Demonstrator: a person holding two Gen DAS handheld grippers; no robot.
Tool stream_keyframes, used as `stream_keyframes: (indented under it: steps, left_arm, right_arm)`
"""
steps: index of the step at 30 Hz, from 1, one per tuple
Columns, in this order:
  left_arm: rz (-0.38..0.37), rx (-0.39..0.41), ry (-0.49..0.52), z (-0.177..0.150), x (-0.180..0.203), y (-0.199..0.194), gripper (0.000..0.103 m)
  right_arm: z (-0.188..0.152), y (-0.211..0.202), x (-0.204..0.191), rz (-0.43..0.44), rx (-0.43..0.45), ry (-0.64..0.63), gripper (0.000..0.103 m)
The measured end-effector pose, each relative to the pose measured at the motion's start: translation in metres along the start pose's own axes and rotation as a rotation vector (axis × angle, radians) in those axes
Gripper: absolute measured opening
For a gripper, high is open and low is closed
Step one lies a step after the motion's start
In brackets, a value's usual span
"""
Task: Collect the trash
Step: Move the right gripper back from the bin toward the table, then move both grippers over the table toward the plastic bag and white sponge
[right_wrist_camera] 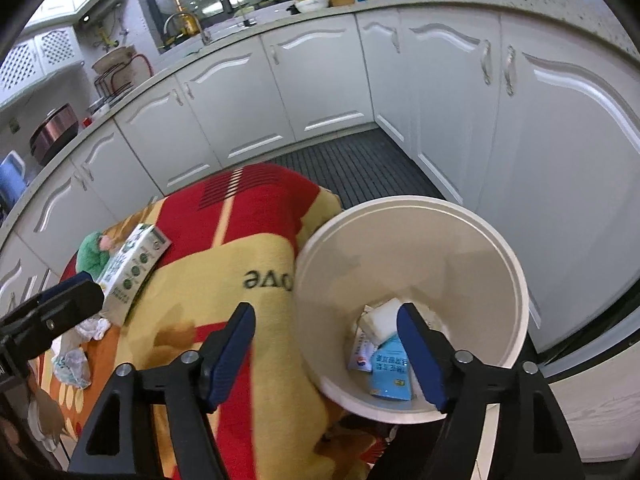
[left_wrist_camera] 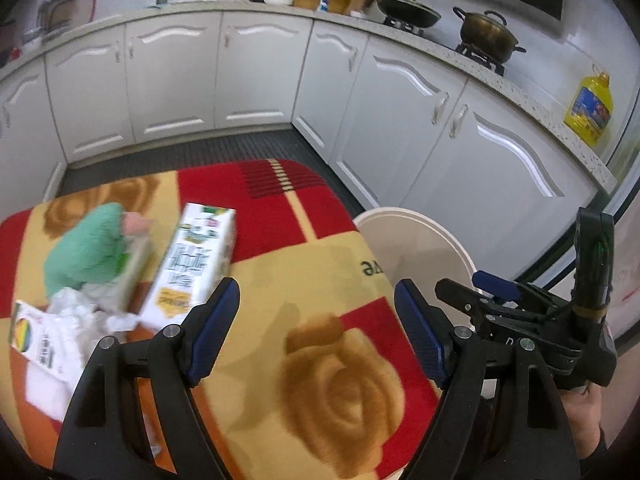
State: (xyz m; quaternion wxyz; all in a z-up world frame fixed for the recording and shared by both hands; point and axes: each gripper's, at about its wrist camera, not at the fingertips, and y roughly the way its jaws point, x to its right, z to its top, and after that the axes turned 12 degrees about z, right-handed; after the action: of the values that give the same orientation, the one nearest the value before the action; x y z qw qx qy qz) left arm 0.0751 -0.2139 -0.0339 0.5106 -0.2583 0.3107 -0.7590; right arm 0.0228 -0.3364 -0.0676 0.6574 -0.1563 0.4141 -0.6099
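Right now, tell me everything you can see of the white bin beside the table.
The white bin is a round, smooth bucket that looks like plastic, with a thin rolled rim and a cream-coloured inside. It stands upright on the floor, tight against the edge of the cloth-covered table, in front of the white cabinets. At its bottom lie a white block, a blue box and a small white packet. The right claw is open over its rim and holds nothing.

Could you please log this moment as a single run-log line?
left tool: open, empty | right tool: open, empty, above bin | carton: on blanket
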Motion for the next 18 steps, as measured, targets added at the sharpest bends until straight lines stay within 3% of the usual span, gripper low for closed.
stream_keyframes:
  steps: [9,18]
  left_arm:
    - [0.072,0.051,-0.016,-0.012,-0.034,-0.025,0.079]
    - [0.097,0.055,-0.074,-0.024,-0.073,-0.041,0.079]
  right_arm:
    - [-0.006,0.003,-0.04,0.038,-0.001,-0.046,0.072]
    - [-0.013,0.009,-0.077,0.075,-0.02,-0.098,0.073]
